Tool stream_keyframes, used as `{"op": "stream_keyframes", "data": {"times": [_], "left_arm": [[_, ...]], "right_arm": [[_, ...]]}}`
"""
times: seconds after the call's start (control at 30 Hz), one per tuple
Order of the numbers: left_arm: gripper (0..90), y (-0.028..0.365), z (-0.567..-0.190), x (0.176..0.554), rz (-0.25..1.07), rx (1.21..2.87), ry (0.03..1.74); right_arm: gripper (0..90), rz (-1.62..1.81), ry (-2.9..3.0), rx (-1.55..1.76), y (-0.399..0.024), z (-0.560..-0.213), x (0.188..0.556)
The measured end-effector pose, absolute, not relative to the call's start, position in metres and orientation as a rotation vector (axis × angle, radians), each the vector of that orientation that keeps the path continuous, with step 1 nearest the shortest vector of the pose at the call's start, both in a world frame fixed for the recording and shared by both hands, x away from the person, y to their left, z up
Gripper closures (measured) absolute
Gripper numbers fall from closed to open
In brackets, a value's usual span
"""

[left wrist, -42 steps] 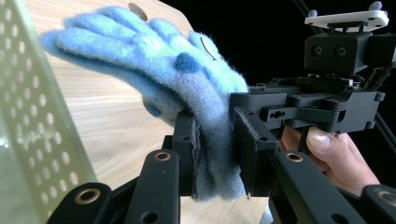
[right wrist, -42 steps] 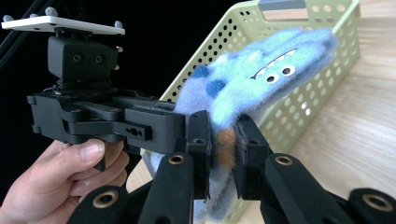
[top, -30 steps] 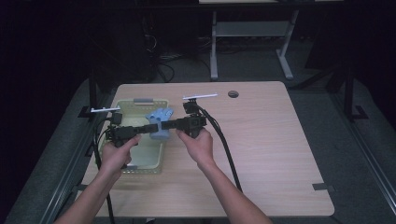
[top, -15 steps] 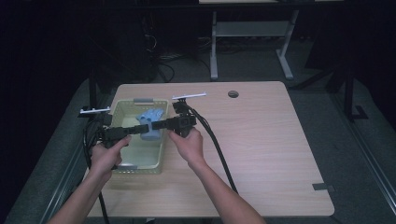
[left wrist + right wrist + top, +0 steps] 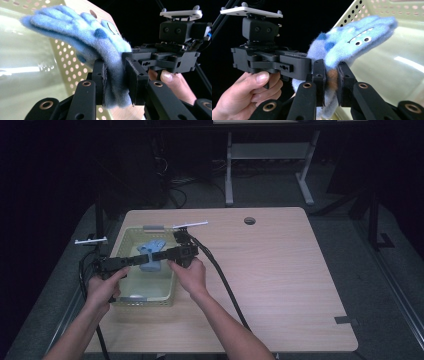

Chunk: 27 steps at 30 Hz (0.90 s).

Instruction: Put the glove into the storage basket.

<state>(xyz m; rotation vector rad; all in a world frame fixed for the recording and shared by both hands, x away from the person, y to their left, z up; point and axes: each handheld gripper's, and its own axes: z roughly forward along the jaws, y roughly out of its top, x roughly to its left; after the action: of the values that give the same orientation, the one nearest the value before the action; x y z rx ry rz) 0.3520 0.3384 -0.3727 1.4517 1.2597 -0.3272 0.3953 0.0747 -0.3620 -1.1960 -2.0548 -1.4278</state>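
We have the blue fleece glove (image 5: 150, 256) pinched from both sides over the pale green perforated basket (image 5: 131, 237). Left gripper (image 5: 115, 77): jaws pressed onto the cuff end, fabric bunched between the pads, the glove's fingers fanning up and away beyond the tips. Right gripper (image 5: 331, 75): jaws likewise clamped on the glove, a brown patch caught between them, the stitched face side rising past its tips toward the basket wall. Each claw sits just beside the other, tip to tip, on the same narrow part.

Our reading: the doubled grip keeps the limp fleece clear of the basket floor, possibly for a handover or a stretch; we cannot tell which.

Against the high view half a second back: both hands sit slightly nearer the person, with the glove still above the basket and both grips unchanged.
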Motion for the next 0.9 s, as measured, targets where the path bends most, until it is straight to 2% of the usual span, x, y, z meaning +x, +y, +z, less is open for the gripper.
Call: {"op": "stream_keyframes", "data": {"times": [0.9], "left_arm": [[75.7,0.365,-0.400,0.358,-0.357,1.467,1.353]], "right_arm": [[78.9,-1.339,-2.059,-1.210,0.109,-0.392,0.406]]}}
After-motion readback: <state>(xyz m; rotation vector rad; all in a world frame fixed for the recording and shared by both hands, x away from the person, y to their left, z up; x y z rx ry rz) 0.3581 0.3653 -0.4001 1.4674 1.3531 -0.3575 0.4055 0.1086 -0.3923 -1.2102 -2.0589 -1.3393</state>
